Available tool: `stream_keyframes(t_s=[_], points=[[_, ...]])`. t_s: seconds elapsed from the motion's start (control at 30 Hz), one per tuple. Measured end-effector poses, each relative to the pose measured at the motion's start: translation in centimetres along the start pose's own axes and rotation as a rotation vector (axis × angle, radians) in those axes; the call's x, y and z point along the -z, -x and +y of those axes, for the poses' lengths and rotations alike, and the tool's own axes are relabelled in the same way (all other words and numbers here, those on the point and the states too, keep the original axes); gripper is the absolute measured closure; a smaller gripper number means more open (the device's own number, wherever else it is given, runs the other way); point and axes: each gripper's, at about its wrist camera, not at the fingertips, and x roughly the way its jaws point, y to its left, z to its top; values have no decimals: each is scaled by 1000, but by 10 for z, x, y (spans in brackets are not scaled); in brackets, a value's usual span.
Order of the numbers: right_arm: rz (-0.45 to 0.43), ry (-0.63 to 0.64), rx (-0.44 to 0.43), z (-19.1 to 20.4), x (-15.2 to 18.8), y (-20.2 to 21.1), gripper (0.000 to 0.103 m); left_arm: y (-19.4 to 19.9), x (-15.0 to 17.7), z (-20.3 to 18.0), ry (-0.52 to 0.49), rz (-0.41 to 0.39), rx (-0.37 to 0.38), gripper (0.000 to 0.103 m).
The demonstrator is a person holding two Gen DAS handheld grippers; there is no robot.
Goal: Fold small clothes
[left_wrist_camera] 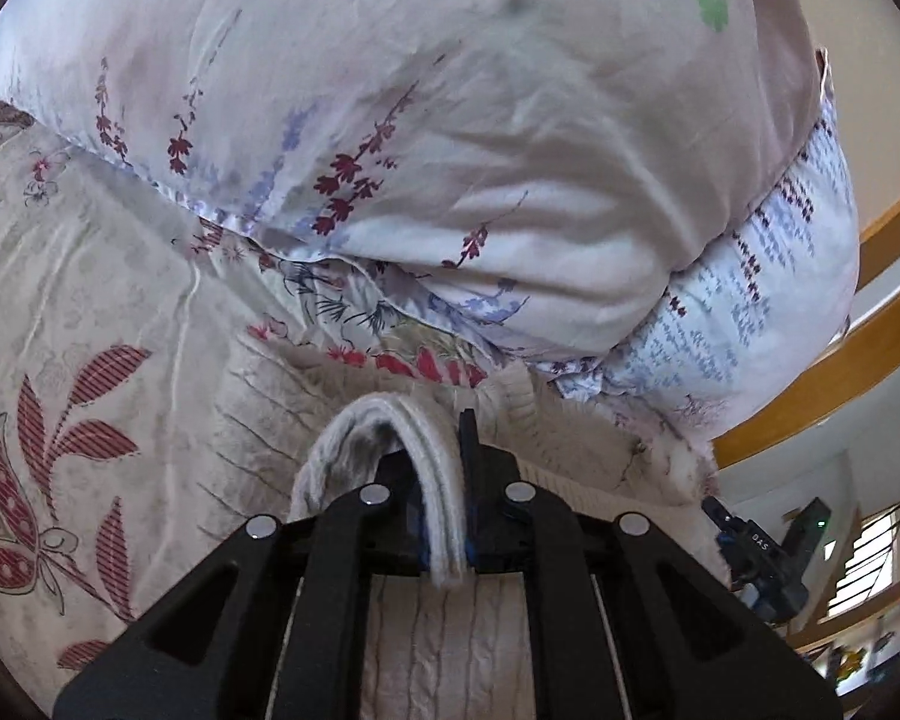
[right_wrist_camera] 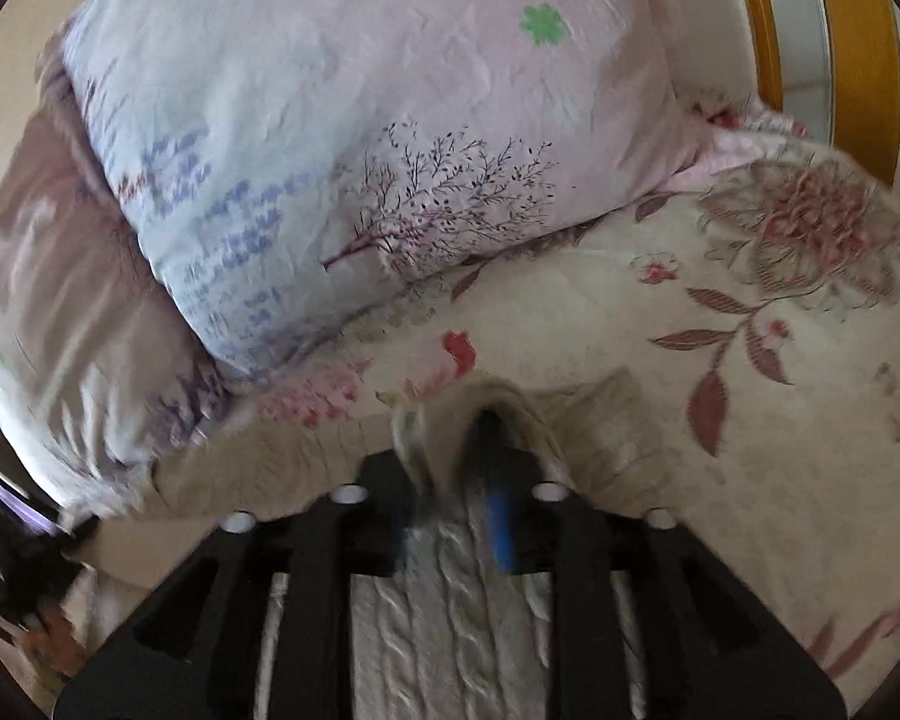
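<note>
Left wrist: the left claw [left_wrist_camera: 444, 480] pinches a ribbed edge of the cream knit garment [left_wrist_camera: 432, 648] on the bed [left_wrist_camera: 90, 300] — a thin bite could slip.

Right wrist, blurred: the right claw [right_wrist_camera: 468, 468] grips another edge — uneven pulling could skew the fold.

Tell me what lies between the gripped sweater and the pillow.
Only a strip of floral bedsheet separates the sweater from the pillow; nothing else lies on it. The right wrist view shows it best.
</note>
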Motion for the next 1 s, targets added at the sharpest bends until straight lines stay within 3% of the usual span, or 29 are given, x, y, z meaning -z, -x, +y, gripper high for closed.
stream_keyframes(t_s=[0.07, 0.17, 0.3, 0.4, 0.63, 1.0], points=[[-28, -5, -12, 1, -3, 7, 49, 6, -2, -2, 15, -13, 30, 80], [-87, 30, -19, 2, -3, 30, 48, 27, -7, 0, 35, -83, 42, 55], [-98, 61, 16, -10, 11, 60, 49, 53, 0, -1, 0, -88, 1, 55], [-78, 59, 24, -25, 20, 70, 58, 67, 22, -9, -105, -70, -75, 58], [0, 71, 2, -44, 47, 80, 65, 77, 63, -7, -222, -6, -139, 71], [51, 127, 58, -42, 61, 63, 65, 72, 80, -4, -254, 18, -184, 74]])
